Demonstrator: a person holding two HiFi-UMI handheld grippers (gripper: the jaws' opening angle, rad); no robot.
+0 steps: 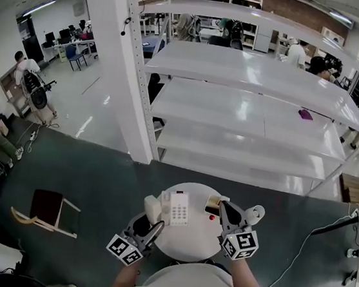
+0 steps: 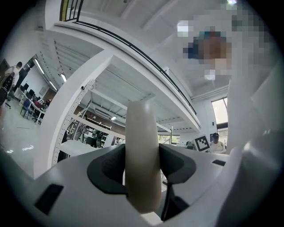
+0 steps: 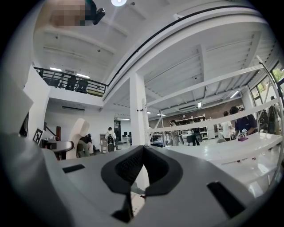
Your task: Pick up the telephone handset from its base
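A white telephone base (image 1: pixel 178 208) with a keypad lies on a small round white table (image 1: pixel 187 243). The cream handset (image 1: pixel 151 209) is off the base at its left and stands upright between the jaws of my left gripper (image 1: pixel 151 224), which is shut on it. In the left gripper view the handset (image 2: pixel 142 155) fills the gap of the left gripper (image 2: pixel 142 179). My right gripper (image 1: pixel 225 210) hovers over the table's right side, shut and with nothing in it. In the right gripper view, the right gripper (image 3: pixel 138 175) has its pads together and the handset (image 3: pixel 80 131) shows far left.
A small tan object (image 1: pixel 213 203) and a red dot-like piece (image 1: pixel 211 217) lie right of the base. A white rounded thing (image 1: pixel 255 214) sits by the right gripper. White shelving (image 1: pixel 248 109) stands behind the table, a wooden chair (image 1: pixel 44 211) to the left, a cable (image 1: pixel 303 246) on the right.
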